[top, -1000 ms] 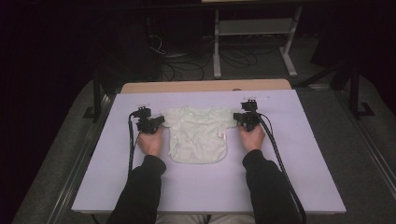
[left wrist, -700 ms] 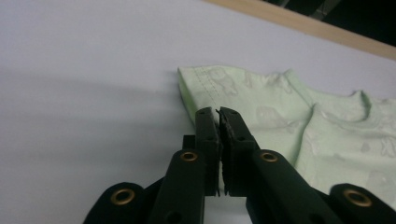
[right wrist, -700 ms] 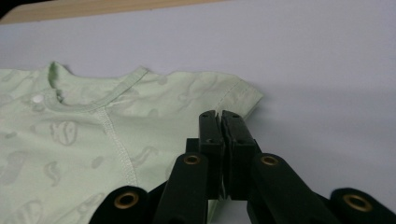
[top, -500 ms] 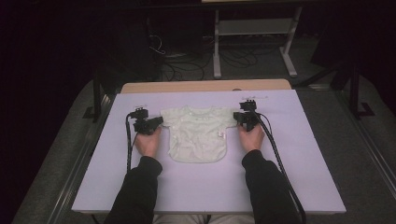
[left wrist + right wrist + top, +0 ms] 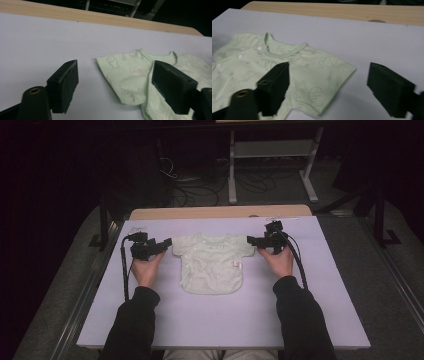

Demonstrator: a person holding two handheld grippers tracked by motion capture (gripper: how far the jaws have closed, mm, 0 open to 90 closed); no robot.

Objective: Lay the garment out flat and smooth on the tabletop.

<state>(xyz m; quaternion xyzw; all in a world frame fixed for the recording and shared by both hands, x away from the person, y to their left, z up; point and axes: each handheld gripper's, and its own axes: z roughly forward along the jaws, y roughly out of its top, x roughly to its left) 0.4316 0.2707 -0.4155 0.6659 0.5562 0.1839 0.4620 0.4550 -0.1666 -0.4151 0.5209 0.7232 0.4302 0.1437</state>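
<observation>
Green shirt (image 5: pixel 212 262) lies flat mid-worktop (image 5: pixel 320 315), sleeves pointing sideways at each gripper. Left gripper (image 5: pixel 161 245) and right gripper (image 5: pixel 254 240) have just spread their jaws, empty, equally near their sleeves.

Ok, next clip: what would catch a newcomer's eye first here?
A small pale green baby shirt lies spread flat in the middle of the pale table, fish print showing up close. The left gripper and right gripper flank its sleeves, jaws just opened with nothing clamped between them.
</observation>
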